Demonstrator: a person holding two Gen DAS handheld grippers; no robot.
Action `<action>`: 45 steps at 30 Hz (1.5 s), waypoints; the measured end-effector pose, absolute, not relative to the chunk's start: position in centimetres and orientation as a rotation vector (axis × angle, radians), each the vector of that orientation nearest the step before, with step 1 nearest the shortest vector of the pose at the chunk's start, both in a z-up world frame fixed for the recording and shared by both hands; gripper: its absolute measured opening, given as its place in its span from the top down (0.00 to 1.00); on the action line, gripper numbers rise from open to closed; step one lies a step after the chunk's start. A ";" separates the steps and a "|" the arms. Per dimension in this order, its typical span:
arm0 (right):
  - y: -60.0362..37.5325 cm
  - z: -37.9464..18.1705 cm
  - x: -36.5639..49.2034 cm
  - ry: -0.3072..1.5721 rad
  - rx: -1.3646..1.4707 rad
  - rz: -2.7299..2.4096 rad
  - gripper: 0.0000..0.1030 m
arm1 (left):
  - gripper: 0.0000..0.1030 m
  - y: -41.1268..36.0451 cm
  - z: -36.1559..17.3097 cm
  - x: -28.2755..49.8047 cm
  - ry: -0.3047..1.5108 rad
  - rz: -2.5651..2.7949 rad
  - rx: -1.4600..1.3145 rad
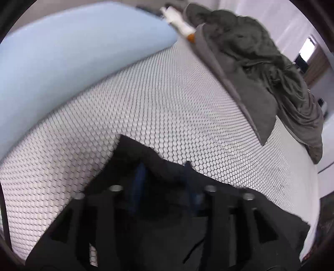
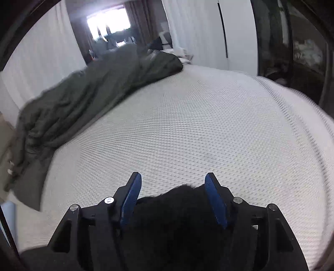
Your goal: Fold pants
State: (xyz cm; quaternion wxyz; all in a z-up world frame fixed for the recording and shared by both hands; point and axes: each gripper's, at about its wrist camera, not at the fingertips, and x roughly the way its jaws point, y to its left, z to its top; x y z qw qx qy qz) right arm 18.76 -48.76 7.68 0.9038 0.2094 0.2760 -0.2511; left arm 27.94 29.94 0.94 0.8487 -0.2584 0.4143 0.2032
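From the left wrist camera, the left gripper [image 1: 165,173] hangs over a bed covered in a white honeycomb-mesh cover [image 1: 167,100]. The black pants [image 1: 167,218] lie bunched right under and around the gripper, spreading across the bottom of the view. Its blue-padded fingers [image 1: 139,173] stand apart with dark cloth lying between them, but everything there is so black that I cannot tell whether the pads press on it. Farther up the bed a rumpled dark grey-green blanket [image 1: 261,62] lies along the far edge, with a white object tipped in orange [image 1: 181,25] beside it. A pale blue surface [image 1: 73,41] fills the upper left.

From the right wrist camera, the right gripper [image 2: 173,181] has its blue fingers [image 2: 130,198] set wide, and a fold of the black pants [image 2: 173,208] sits low between them, clear of the left pad; the pads are not pinching it. The blanket [image 2: 83,100] runs up the left side of the mesh cover [image 2: 198,125] toward a bright window [image 2: 108,18].

No brand, label or writing can be read in either view.
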 end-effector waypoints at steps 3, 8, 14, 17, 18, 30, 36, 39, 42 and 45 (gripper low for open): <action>-46.2 7.6 16.7 0.550 0.411 -0.467 0.28 | 0.45 28.9 3.1 25.7 0.806 0.419 -0.492; -42.2 7.1 11.3 0.548 0.430 -0.351 0.17 | 0.43 26.3 5.6 20.8 0.734 0.416 -0.496; -41.0 5.9 4.6 0.540 0.507 -0.270 0.11 | 0.43 22.3 4.6 14.4 0.704 0.336 -0.639; -42.4 3.6 2.0 0.570 0.550 -0.262 0.11 | 0.43 20.0 2.3 13.0 0.753 0.254 -0.651; -43.2 2.8 1.5 0.594 0.556 -0.265 0.11 | 0.43 19.8 1.5 12.8 0.764 0.250 -0.669; -51.4 -4.5 4.6 0.556 0.988 -0.120 0.19 | 0.47 19.8 -7.1 15.8 0.863 0.140 -0.882; -51.3 -6.0 6.5 0.546 1.018 -0.248 0.78 | 0.99 19.7 -7.8 18.5 0.807 0.236 -0.873; -50.4 -4.9 5.7 0.533 0.975 -0.265 0.84 | 0.99 19.6 -7.1 18.3 0.791 0.243 -0.825; -49.4 -3.8 3.0 0.534 0.933 -0.264 0.86 | 0.99 19.9 -6.2 16.9 0.787 0.252 -0.769; -48.7 -4.0 0.0 0.561 0.948 -0.239 0.84 | 0.95 20.7 -6.0 15.2 0.810 0.296 -0.712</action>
